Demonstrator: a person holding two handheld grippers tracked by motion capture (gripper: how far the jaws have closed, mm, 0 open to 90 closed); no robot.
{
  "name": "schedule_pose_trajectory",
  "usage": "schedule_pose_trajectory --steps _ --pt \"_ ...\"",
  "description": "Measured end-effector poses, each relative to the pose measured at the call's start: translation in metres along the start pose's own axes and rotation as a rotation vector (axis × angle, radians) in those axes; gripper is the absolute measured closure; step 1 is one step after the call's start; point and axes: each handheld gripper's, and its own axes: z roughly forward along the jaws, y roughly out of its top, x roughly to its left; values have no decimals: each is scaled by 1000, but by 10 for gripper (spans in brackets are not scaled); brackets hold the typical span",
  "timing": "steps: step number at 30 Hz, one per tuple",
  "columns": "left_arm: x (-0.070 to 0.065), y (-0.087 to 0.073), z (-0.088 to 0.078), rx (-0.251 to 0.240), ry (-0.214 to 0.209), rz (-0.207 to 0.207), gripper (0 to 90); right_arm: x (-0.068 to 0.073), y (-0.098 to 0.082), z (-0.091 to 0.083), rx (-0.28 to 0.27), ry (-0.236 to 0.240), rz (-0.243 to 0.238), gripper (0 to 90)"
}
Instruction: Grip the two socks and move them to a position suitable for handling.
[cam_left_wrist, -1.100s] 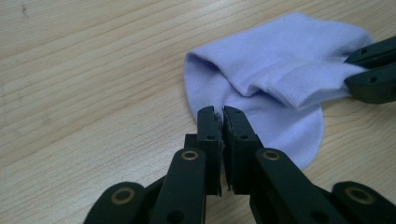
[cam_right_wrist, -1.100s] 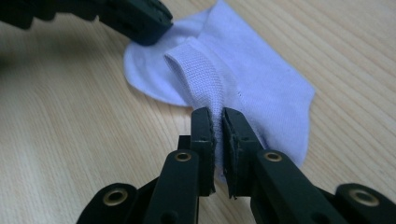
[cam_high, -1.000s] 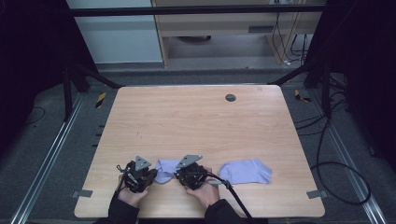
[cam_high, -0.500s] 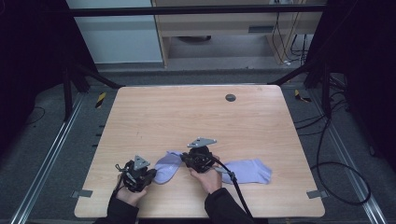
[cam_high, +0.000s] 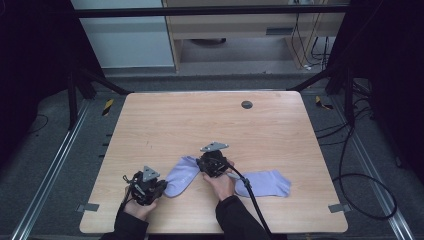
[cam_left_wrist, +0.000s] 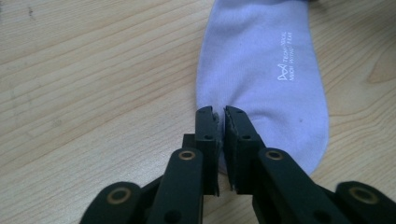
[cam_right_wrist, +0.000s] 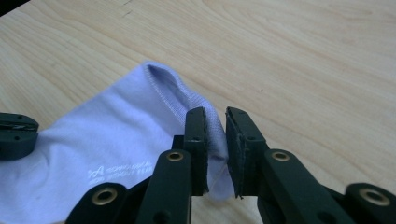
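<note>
A lavender sock (cam_high: 181, 176) lies stretched flat on the wooden table (cam_high: 210, 125), running between my two grippers. My left gripper (cam_high: 163, 186) is at its toe end. In the left gripper view its jaws (cam_left_wrist: 221, 114) stand a narrow gap apart with the sock's (cam_left_wrist: 261, 60) toe edge between them, having just been opening. My right gripper (cam_high: 201, 164) is at the cuff end. Its jaws (cam_right_wrist: 215, 116) have also just been opening, and the ribbed cuff (cam_right_wrist: 187, 100) lies loose between them. White lettering shows on the sock (cam_right_wrist: 116, 140).
A second lavender sock (cam_high: 267, 182) lies to the right of my right hand, with that gripper's black cable (cam_high: 250, 192) trailing across it. A small dark round insert (cam_high: 246, 104) sits near the table's far edge. Both hands are close to the near edge.
My right gripper has moved up and to the right with the cuff, and the bunched sock is now drawn out flat. The left gripper has stayed in place.
</note>
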Motion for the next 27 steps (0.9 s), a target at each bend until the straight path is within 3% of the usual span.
schedule_pose_trajectory --steps 3,5,9,15,20,24,27 --pt "1 0 -2 -18 11 -6 733 -4 2 -3 -15 -33 -13 721" --pt "1 0 -7 -48 11 -22 696 -5 3 -6 -15 -33 -24 695" --pt "0 -1 -11 -55 16 -24 691 -6 1 -11 15 -18 -47 650" --pt "-3 -2 -5 -14 18 -31 697 -14 -4 -9 56 -26 -29 640" --pt "-3 -2 -3 7 19 -46 712 -18 -2 -14 20 -30 -11 622" --pt "-4 -2 -2 21 12 -50 735 -17 -8 -6 96 -39 -30 623" --pt "-4 -2 -1 26 13 -49 753 -18 -10 -4 119 -42 -29 661"
